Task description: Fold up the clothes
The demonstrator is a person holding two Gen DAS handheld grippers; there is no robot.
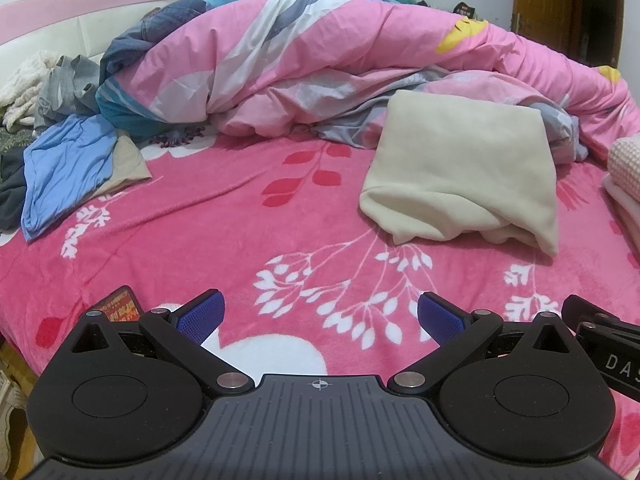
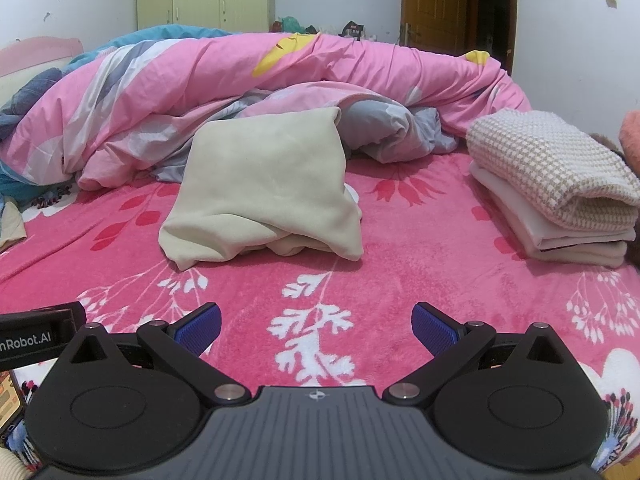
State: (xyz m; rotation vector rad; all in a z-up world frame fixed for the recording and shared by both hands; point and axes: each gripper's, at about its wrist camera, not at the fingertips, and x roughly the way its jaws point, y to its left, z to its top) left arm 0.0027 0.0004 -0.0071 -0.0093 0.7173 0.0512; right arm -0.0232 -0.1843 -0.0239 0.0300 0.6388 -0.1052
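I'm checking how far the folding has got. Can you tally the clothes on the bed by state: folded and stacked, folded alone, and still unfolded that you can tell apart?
Folded, stacked at right: 3, checked knit on two pale pieces
Folded, alone: 1, cream garment
Unfolded, left pile, distinguishable: 4, blue, grey, beige, dark
Total: 8

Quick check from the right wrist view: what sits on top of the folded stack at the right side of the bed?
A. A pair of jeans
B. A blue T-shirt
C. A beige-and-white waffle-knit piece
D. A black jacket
C. The folded stack is topped by a beige-and-white waffle-knit piece, which lies on plain cream layers; the blue shirt lies unfolded at the far left of the bed.
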